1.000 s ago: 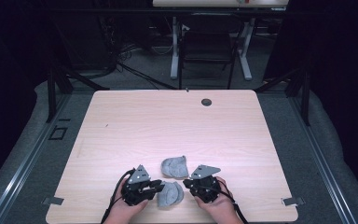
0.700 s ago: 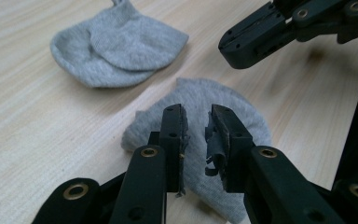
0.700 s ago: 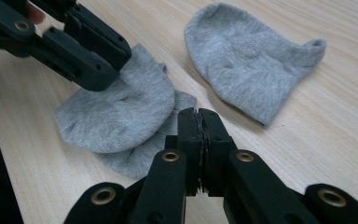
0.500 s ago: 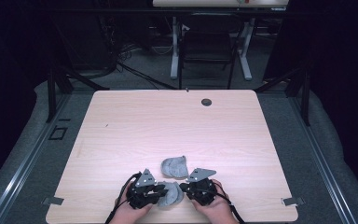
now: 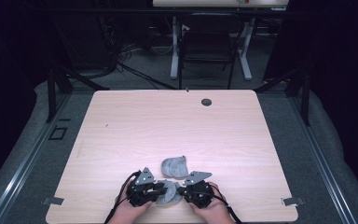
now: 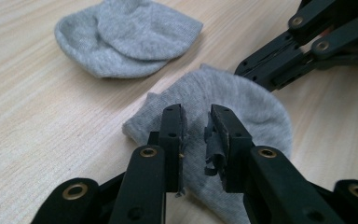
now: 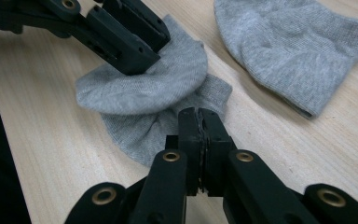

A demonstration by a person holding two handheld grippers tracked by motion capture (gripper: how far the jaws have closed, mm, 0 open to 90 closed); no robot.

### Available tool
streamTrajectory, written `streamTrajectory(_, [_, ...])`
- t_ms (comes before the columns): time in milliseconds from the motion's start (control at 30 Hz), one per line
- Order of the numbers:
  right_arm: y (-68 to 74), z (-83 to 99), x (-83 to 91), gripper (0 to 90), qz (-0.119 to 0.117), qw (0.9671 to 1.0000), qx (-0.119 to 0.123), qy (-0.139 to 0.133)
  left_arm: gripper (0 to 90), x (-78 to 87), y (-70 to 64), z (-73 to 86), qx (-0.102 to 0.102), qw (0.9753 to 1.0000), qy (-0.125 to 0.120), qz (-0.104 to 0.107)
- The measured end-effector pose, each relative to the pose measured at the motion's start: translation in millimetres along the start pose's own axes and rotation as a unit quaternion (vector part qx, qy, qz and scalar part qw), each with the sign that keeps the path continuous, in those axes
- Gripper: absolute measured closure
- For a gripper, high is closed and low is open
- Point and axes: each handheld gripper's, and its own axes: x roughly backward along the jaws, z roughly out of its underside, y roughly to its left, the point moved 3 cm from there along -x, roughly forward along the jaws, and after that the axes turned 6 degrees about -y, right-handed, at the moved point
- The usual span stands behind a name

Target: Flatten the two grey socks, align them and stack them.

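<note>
A grey sock [image 5: 169,193] lies folded over near the table's front edge, between both grippers. My left gripper [image 5: 161,190] comes at it from the left; in the left gripper view its jaws [image 6: 196,126] stand a little apart above the sock [image 6: 256,107]. My right gripper [image 5: 181,190] meets the sock from the right, and its jaws [image 7: 199,119] are pressed together at the sock's near edge [image 7: 154,88]. A second grey sock [image 5: 175,166] rests just behind, apart from both grippers [image 6: 126,42] [image 7: 298,46].
The light wooden table [image 5: 168,126] has a round cable hole [image 5: 206,101] at its back right. Beyond the far edge stand a chair [image 5: 207,51] and desk legs on dark floor. The person's hands hold the grippers at the front edge.
Both grippers have closed in on the front sock from either side. The sock is now bunched and folded between them. The rear sock has stayed put.
</note>
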Motion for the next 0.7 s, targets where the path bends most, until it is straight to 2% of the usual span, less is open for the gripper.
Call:
streamTrajectory(200, [0.1, 0.1, -0.1, 88.4, 0.000, 1.0000, -0.004, 0.001, 71.8, 8.7, -14.2, -7.5, -0.007, 0.9998, -0.013, 0.015])
streamTrajectory(633, [0.5, 0.4, -0.3, 88.4, 0.002, 1.0000, -0.006, -0.001, 64.3, 7.4, -29.4, -8.4, -0.014, 0.9993, -0.013, 0.031])
streamTrajectory(700, [0.6, 0.4, -0.2, 88.4, 0.003, 1.0000, -0.007, 0.000, 63.2, 5.0, -31.7, -7.0, -0.022, 0.9993, -0.007, 0.030])
